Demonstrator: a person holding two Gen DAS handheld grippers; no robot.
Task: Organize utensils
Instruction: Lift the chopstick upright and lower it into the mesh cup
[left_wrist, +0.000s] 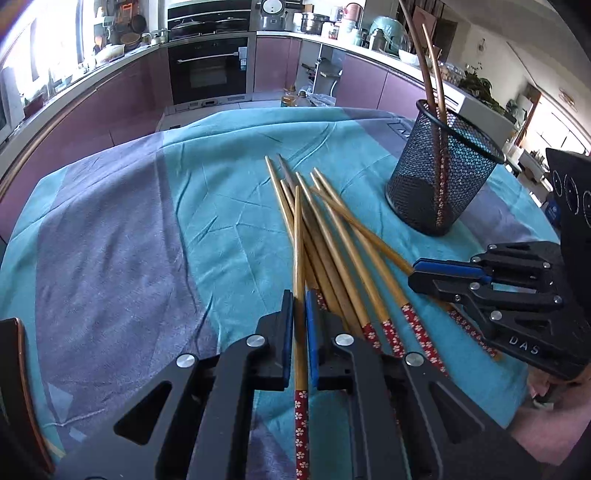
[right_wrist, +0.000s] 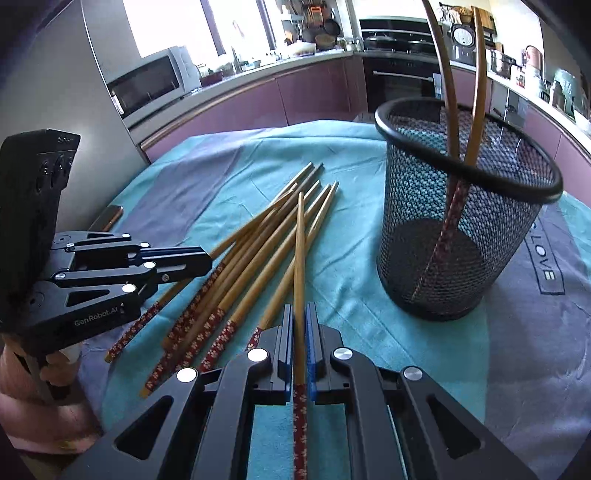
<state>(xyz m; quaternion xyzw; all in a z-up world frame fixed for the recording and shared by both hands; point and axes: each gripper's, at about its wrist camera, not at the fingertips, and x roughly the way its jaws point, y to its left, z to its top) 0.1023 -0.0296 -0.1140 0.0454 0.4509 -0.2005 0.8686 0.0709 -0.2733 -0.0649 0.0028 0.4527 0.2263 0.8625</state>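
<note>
Bamboo shaft pinched between the blue pads of my left hand-held gripper (left_wrist: 300, 314), clamped just above the red floral handle so the tip points forward; my right hand-held gripper (right_wrist: 300, 325) is closed on another chopstick (right_wrist: 300, 266) the same way. Remaining chopsticks (left_wrist: 332, 236) lie fanned on the teal cloth (left_wrist: 221, 206) over the counter, between both grippers. Mesh cup (right_wrist: 461, 221) stands upright just beyond, nearer the right, already holding two handle-down, so the right probably drops first.

Chopsticks (left_wrist: 334, 236) tan, red floral ends; mesh cup (left_wrist: 441, 177) black; tablecloth (left_wrist: 122, 229) teal-purple; claw pads (left_wrist: 312, 332) blue.
</note>
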